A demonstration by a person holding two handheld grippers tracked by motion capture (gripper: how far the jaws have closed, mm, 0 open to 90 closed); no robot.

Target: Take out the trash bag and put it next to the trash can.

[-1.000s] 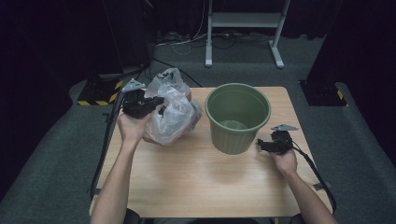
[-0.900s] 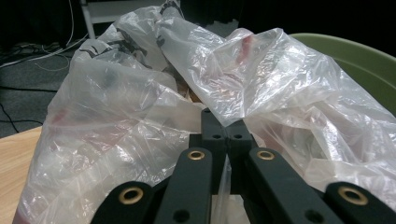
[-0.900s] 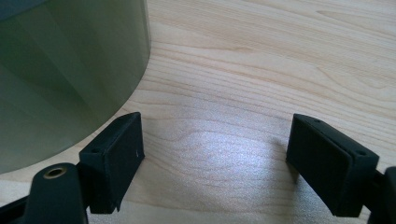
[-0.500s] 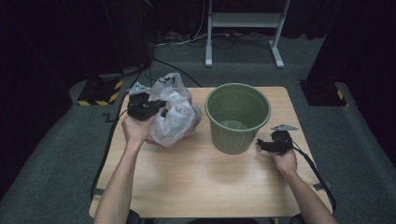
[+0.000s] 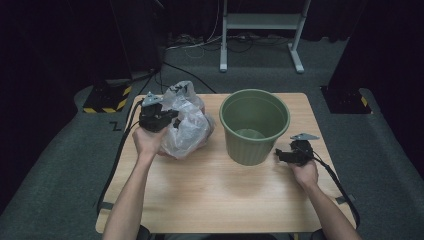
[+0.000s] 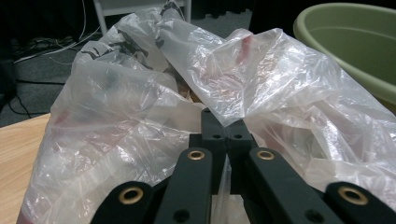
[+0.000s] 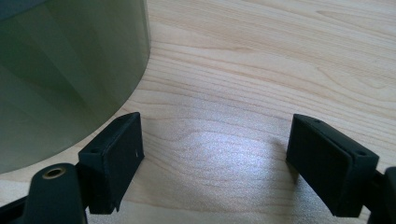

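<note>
- My left gripper (image 5: 165,119) has its jaws pressed together on a fold of the clear plastic bag (image 5: 189,126); in the left gripper view the two tips meet with a thin piece of the film between them, and I see no gap.
- The plastic bag (image 6: 140,116) rises in front of and above these jaws, crumpled and half transparent, with something reddish showing dimly through it. I cannot tell what is inside.
- The bag rests on the wooden counter (image 5: 210,195), and it spreads to both sides of my left jaws.
- Beyond the bag, to the right of my left jaws, stands the green bucket (image 6: 355,42), upright and with its mouth open. The bag is just beside its wall; I cannot tell if they touch.
- My right gripper (image 5: 286,156) is low over the counter, and its jaws are wide apart with nothing between them; bare wood (image 7: 215,154) is seen in the gap.
- The bucket's wall (image 7: 65,79) is very near the left one of my right jaws, just beside its tip, but I cannot say if it touches.
- In the high view, the bucket (image 5: 255,125) stands between my two grippers, the bag at its left side and my right hand (image 5: 304,172) at its right side.
</note>
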